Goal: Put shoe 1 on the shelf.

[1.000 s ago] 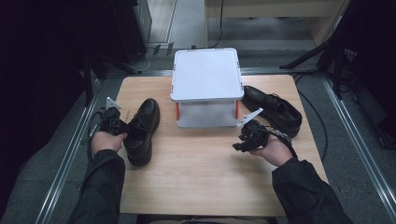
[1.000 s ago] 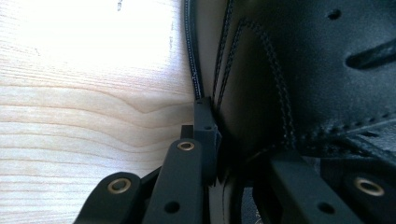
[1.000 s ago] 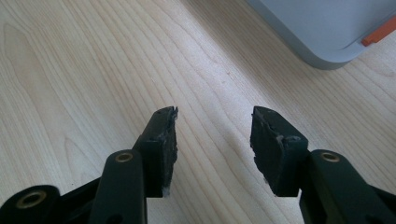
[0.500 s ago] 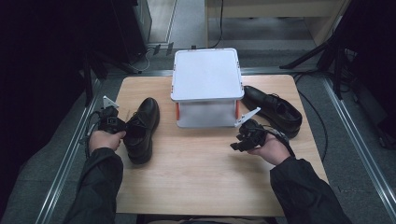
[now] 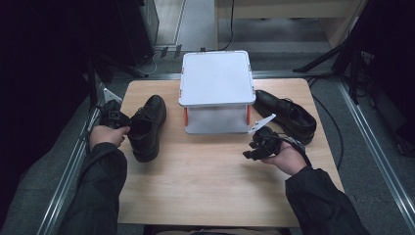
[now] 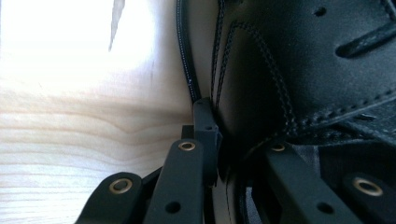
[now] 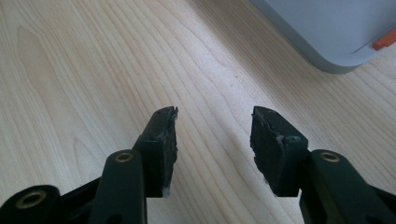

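Item: left shoe (image 5: 146,128), black leather lace-up, at 9 o'clock on the table (image 5: 205,196), just beside the box (image 5: 217,98).
Axis: long axis runs roughly 7 to 1 o'clock in the high view; toe toward 1, heel toward 7, near the person's left hand (image 5: 107,134).
Attitude: sole down or close to it; whether the heel is clear of the wood cannot be told.
Left gripper (image 6: 219,154): clamped on the shoe's collar wall, one jaw outside against the leather, the other inside the opening; jaws nearly together on the thin edge.
Right gripper (image 7: 214,135): jaws apart, nothing between them, over bare wood at 4 o'clock, near the box's front corner.
Second shoe (image 5: 286,115): at 3 o'clock, lying about 10 to 4, untouched.
Box: white lid on, orange latches (image 5: 186,116) at the front corners.
Risk 1: grip sits far back on soft leather, so the toe end may sag or swing and the collar may slip out of the jaws.
Risk 2: a swinging toe could knock the box, which stands close.
Risk 3: the loose lace (image 6: 187,56) trails beside the outer jaw and could snag.
Risk 4: the lid is on, so a shoe carried there has nowhere to go until the idle gripper frees it.
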### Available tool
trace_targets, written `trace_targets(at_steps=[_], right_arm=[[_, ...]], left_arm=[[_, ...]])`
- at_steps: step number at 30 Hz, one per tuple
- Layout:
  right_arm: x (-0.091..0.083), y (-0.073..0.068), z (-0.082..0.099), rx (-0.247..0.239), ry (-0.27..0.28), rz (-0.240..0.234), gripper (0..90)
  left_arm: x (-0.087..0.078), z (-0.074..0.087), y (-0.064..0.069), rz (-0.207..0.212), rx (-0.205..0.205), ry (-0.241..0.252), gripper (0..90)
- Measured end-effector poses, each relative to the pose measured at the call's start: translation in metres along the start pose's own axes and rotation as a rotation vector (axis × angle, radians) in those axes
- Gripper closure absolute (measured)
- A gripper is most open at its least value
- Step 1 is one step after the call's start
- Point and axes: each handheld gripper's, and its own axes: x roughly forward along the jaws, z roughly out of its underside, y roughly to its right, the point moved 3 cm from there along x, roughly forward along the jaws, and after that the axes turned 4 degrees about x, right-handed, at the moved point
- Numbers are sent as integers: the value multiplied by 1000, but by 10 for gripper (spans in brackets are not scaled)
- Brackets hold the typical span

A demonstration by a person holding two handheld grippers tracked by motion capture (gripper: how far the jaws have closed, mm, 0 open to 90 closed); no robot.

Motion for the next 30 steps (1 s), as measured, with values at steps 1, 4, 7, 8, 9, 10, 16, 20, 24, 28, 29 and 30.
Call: trace_targets(at_steps=[1, 4, 7, 8, 9, 10, 16, 20, 24, 28, 29, 30], right_arm=[[0, 0, 0, -1, 3, 0, 516], [-1, 0, 1, 0, 3, -2, 516], [0, -1, 2, -3, 1, -4, 516], [0, -1, 2, -2, 0, -4, 516], [0, -1, 3, -3, -1, -4, 516], [0, -1, 3, -5, 1, -3, 516], [-2, -1, 4, 0, 3, 0, 516], [-2, 0, 5, 1, 6, 0, 516], [-3, 0, 5, 3, 4, 1, 516], [-3, -1, 6, 0, 5, 0, 516], [-2, -1, 6, -1, 4, -1, 516], [-2, -1, 6, -2, 3, -2, 516]], left_arm=[[-3, -4, 2, -5, 1, 1, 846], [-13, -14, 9, -11, -1, -1, 845], [-21, -23, 14, 5, -16, 8, 846], [-24, -27, 15, 6, -14, 4, 846], [-27, -30, 17, 3, -18, 10, 846], [-29, -32, 18, -2, -8, 7, 846], [-47, -49, 30, -6, -1, 17, 845], [-57, -57, 39, -22, 11, 30, 845], [-68, -67, 49, 2, 12, 48, 845], [-85, -80, 66, -12, 23, 61, 844], [-87, -82, 68, -9, 25, 65, 843], [-87, -82, 68, -9, 25, 65, 843]])
